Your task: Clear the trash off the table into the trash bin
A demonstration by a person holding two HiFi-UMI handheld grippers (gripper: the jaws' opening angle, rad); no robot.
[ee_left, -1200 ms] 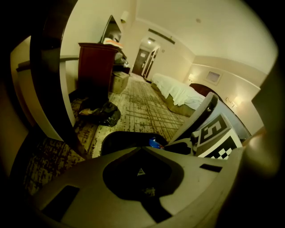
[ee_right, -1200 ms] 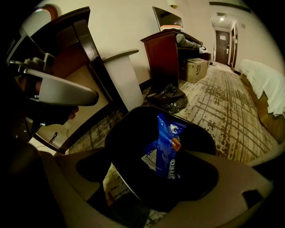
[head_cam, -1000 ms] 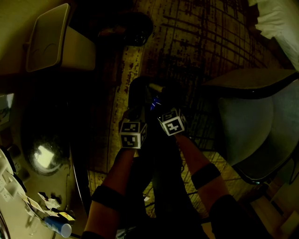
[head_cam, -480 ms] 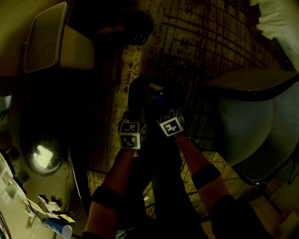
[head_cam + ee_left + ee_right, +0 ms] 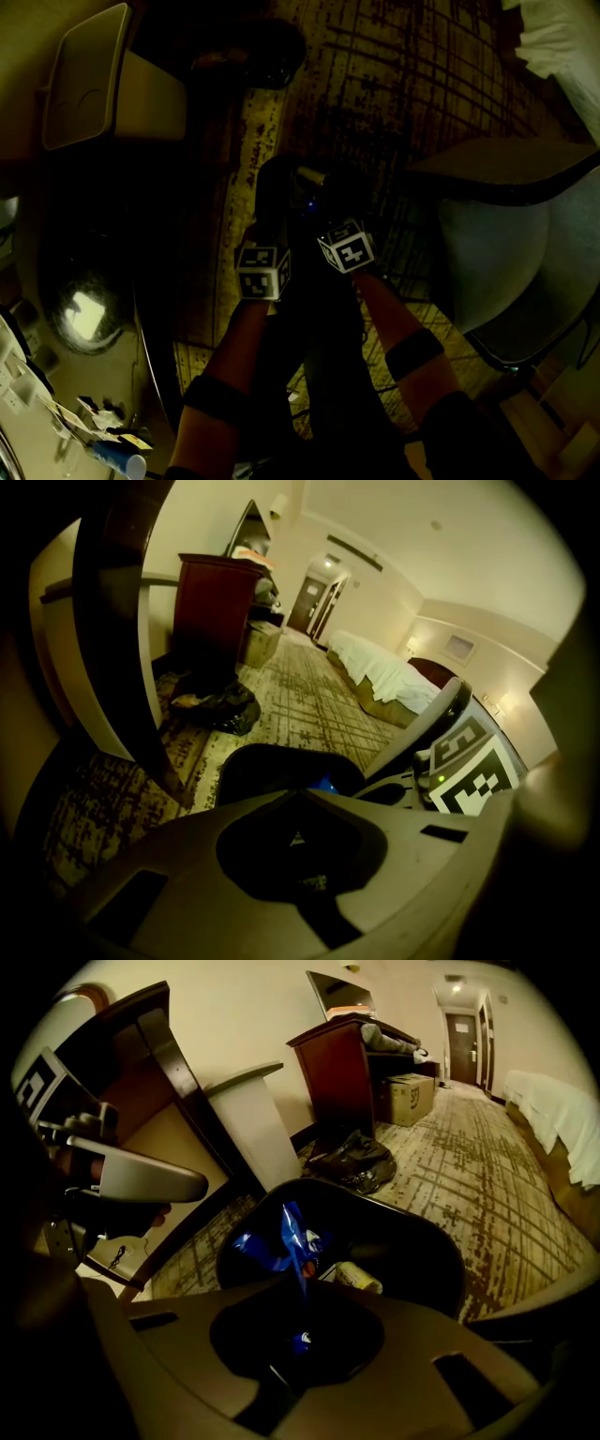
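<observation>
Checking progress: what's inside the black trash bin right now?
A pale cylindrical container lies in the trash bin. A blue wrapper is over its opening, pinched in the right hand-held gripper. The bin's bottom is dark and partly covered by the jaws.

Place: looking like a hotel room.
Bed: a white-sheeted bed (image 5: 375, 663) is standing at the far right.
Floor: patterned carpet (image 5: 300, 700) is running toward a far door (image 5: 307, 604).
Furniture: a dark wooden dresser (image 5: 211, 607) is standing at the left.

The trash bin (image 5: 277, 183) sits mid-carpet (image 5: 375, 75), a wrapper (image 5: 286, 1241) above it. The bag (image 5: 258, 52) lies at its 12 o'clock, the chair (image 5: 506, 253) at 3, the table (image 5: 103, 366) at 8.
</observation>
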